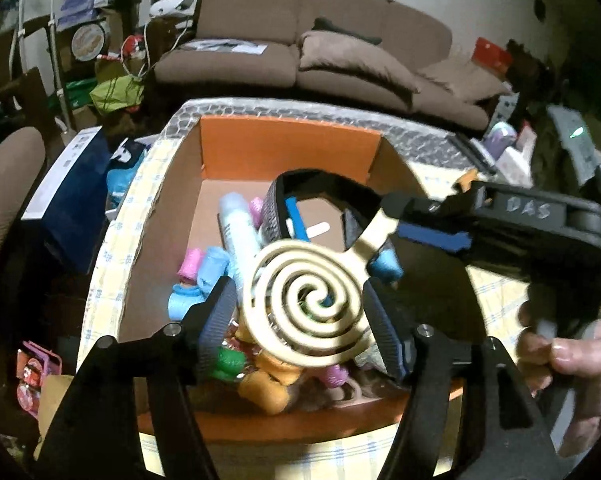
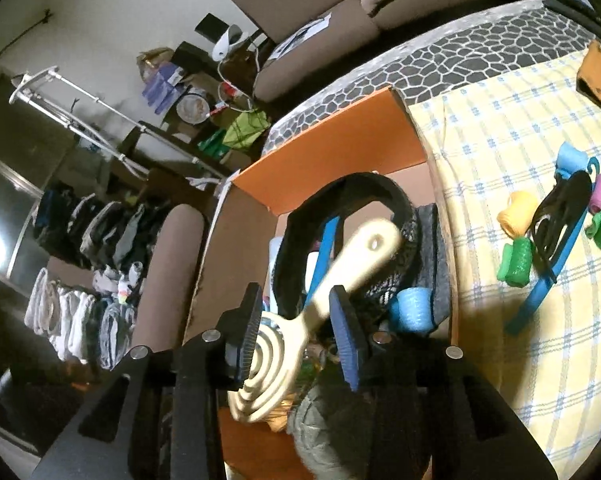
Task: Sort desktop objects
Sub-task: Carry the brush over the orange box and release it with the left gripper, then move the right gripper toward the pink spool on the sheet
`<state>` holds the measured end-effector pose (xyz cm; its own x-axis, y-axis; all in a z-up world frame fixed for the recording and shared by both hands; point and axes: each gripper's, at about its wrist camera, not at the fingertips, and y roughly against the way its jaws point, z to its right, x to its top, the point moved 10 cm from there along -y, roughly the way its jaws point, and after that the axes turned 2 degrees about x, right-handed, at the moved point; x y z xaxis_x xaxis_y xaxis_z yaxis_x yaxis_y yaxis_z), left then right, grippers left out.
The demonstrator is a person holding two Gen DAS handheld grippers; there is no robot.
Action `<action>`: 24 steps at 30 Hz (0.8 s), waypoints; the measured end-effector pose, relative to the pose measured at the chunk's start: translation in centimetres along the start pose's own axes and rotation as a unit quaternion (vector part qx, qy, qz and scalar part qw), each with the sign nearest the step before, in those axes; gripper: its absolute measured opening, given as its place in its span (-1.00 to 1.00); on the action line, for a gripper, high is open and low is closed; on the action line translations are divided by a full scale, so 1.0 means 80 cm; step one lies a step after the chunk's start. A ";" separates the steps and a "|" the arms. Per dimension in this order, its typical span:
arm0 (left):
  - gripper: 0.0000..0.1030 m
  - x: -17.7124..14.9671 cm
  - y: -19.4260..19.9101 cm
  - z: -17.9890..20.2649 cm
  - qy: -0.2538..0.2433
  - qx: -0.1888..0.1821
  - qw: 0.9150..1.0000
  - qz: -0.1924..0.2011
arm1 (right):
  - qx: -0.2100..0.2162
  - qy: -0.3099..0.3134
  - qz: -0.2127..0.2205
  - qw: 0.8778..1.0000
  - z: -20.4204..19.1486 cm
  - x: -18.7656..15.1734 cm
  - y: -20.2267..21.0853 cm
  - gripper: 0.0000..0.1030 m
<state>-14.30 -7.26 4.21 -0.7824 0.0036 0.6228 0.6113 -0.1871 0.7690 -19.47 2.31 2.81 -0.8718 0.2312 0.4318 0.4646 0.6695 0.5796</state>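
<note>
Several things already lay in the orange box (image 1: 292,140) beneath me: pink and blue rolls (image 1: 204,268), a pale tube (image 1: 240,240), a black band (image 1: 320,180) and an orange plush shape (image 1: 268,388) close under my fingers. Between the spread jaws of my left gripper (image 1: 300,312) hung the cream spiral brush (image 1: 308,304), its round head in the gap with space showing beside one pad, so I was not clamping it. My right gripper (image 2: 296,316) also stood apart, the brush's handle running through the gap, blurred, and narrower than the opening. By my reckoning the brush was over the box and about to join the pile, so that item was nearly done. Well off to the right of my right jaws, out on the checked cloth (image 2: 500,140), a cluster waited: yellow, green, pink and blue rolls (image 2: 518,208), a black comb-like piece (image 2: 560,208) and a blue strip (image 2: 548,280). I judged the sorting past halfway, not finished.
</note>
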 end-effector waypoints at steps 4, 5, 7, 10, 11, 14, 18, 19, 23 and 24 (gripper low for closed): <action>0.21 -0.005 -0.011 0.004 -0.010 0.017 1.000 -0.011 | -0.006 0.006 0.001 1.000 -0.001 0.000 -0.001 -0.24; 0.21 -0.004 -0.011 0.006 -0.013 0.018 1.000 -0.010 | -0.011 0.009 0.002 1.000 0.001 0.002 0.001 -0.03; 0.21 -0.002 -0.010 0.010 -0.019 0.023 1.000 -0.006 | -0.025 0.020 0.005 0.999 0.002 0.004 0.004 0.20; 0.22 -0.001 -0.010 0.010 -0.016 0.023 1.000 -0.006 | -0.034 0.032 0.007 0.999 0.005 0.008 0.012 0.29; 0.25 0.000 -0.010 0.010 -0.014 0.022 1.000 -0.005 | -0.036 0.035 0.009 0.999 0.006 0.009 0.015 0.34; 0.45 0.005 -0.005 0.015 -0.004 0.009 1.000 0.004 | -0.042 0.044 0.017 0.998 0.010 0.014 0.028 0.47; 0.95 0.015 0.006 0.027 0.010 -0.015 0.999 0.026 | -0.065 0.063 0.027 0.995 0.020 0.021 0.047 0.61; 0.99 0.019 0.009 0.032 0.014 -0.023 0.999 0.033 | -0.073 0.067 0.029 0.995 0.024 0.023 0.051 0.63; 0.99 0.025 0.013 0.053 0.010 -0.037 0.998 0.045 | -0.103 0.072 0.042 0.991 0.052 0.032 0.077 0.70; 1.00 0.026 0.012 0.059 0.008 -0.039 0.998 0.045 | -0.110 0.070 0.046 0.990 0.059 0.035 0.083 0.70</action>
<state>-14.76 -2.76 6.96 -0.7267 -0.0319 0.6862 0.6685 -0.2626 0.6958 -19.52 10.76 4.61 -0.8015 0.1728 0.5725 0.5765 0.4774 0.6631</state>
